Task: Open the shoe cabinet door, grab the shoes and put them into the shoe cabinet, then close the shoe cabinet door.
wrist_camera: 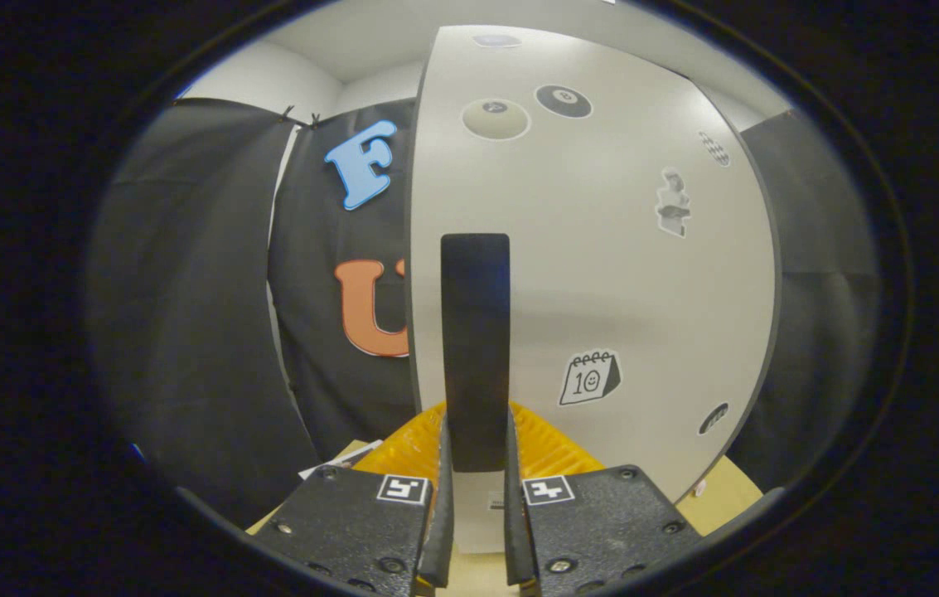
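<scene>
- We see the cabinet door filling the centre and right of the frame, a pale, flat panel seen close up and face on.
- We see its handle, a dark upright bar, standing in the lower middle of the frame, near the door's left edge.
- Our gripper sits at the bottom centre, and its two fingers are closed on the lower end of the handle, one pressing each side.
- We note each finger block carries a small square marker on its top face.
- We count several stickers on the door: two round ball stickers in the upper part, a calendar sticker at the lower right of the handle, and a small figure sticker toward the upper right.
- We see a yellow ribbed thing just behind the fingers at the lower centre; we cannot tell what it is.
- We see black cloth hanging across the left of the frame and again at the far right, past the door's edge.
- We see a tan surface at the lower right, under the door.
</scene>
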Demonstrator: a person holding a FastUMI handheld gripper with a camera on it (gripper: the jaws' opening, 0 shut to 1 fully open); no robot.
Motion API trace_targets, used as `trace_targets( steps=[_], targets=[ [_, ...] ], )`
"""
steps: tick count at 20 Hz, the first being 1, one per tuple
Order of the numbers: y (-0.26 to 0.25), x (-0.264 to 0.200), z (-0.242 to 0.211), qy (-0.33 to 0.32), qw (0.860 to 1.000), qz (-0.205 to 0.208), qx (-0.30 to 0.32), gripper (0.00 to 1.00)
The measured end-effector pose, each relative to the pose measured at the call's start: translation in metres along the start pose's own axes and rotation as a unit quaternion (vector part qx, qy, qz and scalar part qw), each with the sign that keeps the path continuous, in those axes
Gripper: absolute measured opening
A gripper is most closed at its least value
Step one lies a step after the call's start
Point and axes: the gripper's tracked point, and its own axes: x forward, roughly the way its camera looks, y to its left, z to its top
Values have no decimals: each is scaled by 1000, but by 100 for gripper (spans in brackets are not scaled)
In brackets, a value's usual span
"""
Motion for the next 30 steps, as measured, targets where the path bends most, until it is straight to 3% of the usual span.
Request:
trace_targets(
  steps=[9, 18, 27, 30],
  targets=[
    [-7, -55, -6, 18, 998, 56, 19, 24],
    [-34, -96, -9, -8, 993, 117, 32, 23],
    [-74, -129, -12, -13, 994, 109, 26, 23],
    [-88, -142, -13, -8, 996, 88, 20, 23]
  ],
)
